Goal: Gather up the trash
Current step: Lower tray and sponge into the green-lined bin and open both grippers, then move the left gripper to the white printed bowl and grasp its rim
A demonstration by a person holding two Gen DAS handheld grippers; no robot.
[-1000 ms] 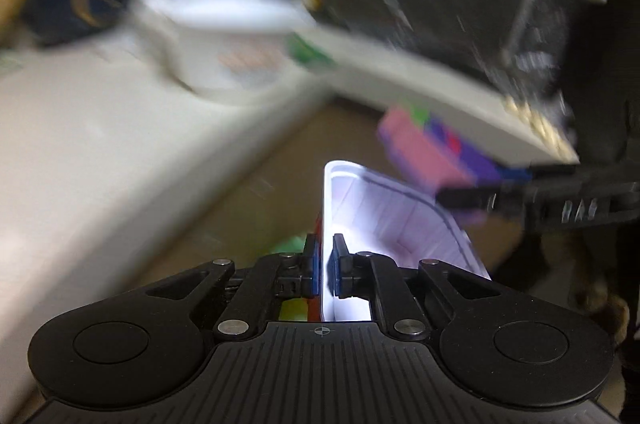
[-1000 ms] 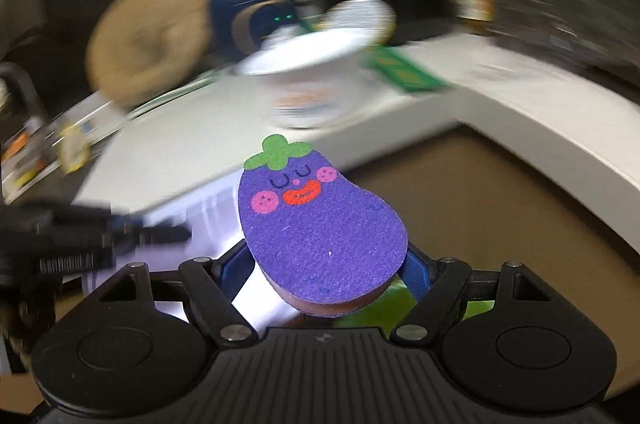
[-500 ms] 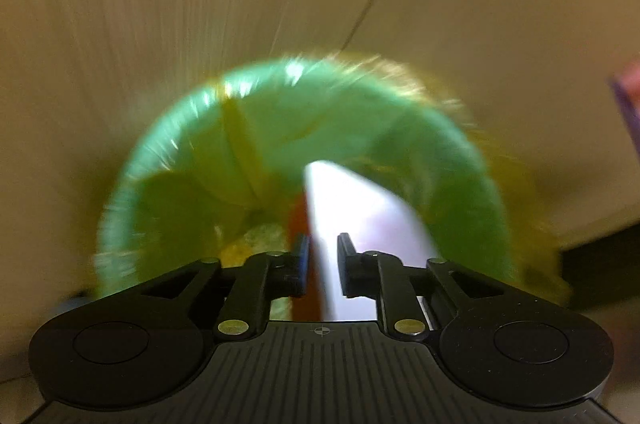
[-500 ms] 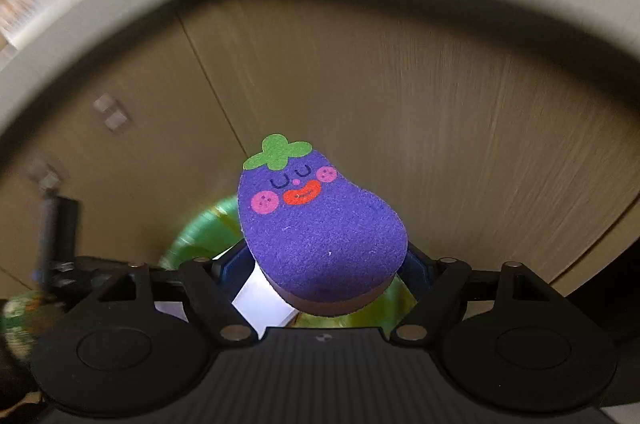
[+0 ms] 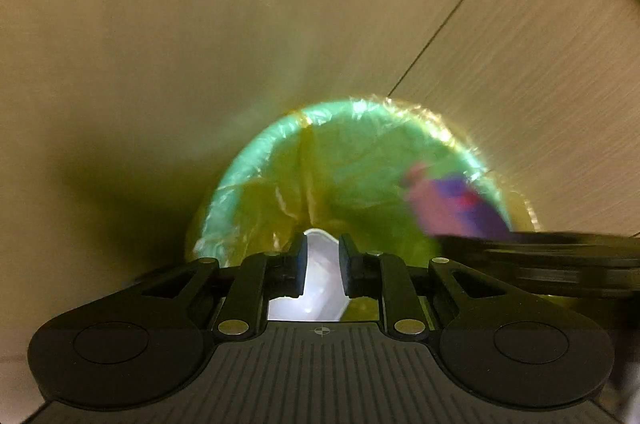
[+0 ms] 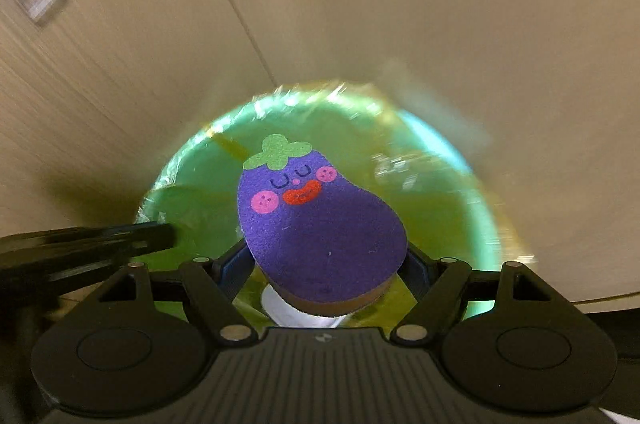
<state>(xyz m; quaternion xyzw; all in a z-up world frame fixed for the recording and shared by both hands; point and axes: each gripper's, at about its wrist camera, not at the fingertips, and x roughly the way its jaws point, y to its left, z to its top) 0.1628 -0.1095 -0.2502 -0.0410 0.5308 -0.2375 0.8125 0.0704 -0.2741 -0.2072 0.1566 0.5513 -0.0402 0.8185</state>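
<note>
- Trash first, from the left wrist view: a white container (image 5: 320, 280) sits in the gap between the left gripper (image 5: 322, 270) fingers, low over the bin (image 5: 256, 163). The fingers stand apart with blue pads either side of it; I can't tell whether they touch it or whether it has already dropped, so the grip is unclear.
- The bin is lined with a green bag and stands on the floor (image 5: 520, 63), right below the tool. Its mouth fills the middle of this view.
- At the right edge a blurred purple sponge (image 5: 456, 203) hangs over the bin's rim area, carried by the right gripper (image 5: 540, 256).
- From the right wrist view: the sponge (image 6: 320, 224), an eggplant face on purple felt, is clenched between the right gripper (image 6: 328, 276) fingers, directly above the bin (image 6: 180, 191). Something white, likely the container (image 6: 296, 312), shows under it inside the bag.
- The left gripper (image 6: 88, 244) reaches in from the left, blurred.
- My read: both pieces are carried to the bin and poised over it. What's left is letting go of the sponge, and confirming the container is dropped. Whether more trash waits elsewhere, these views don't show.
</note>
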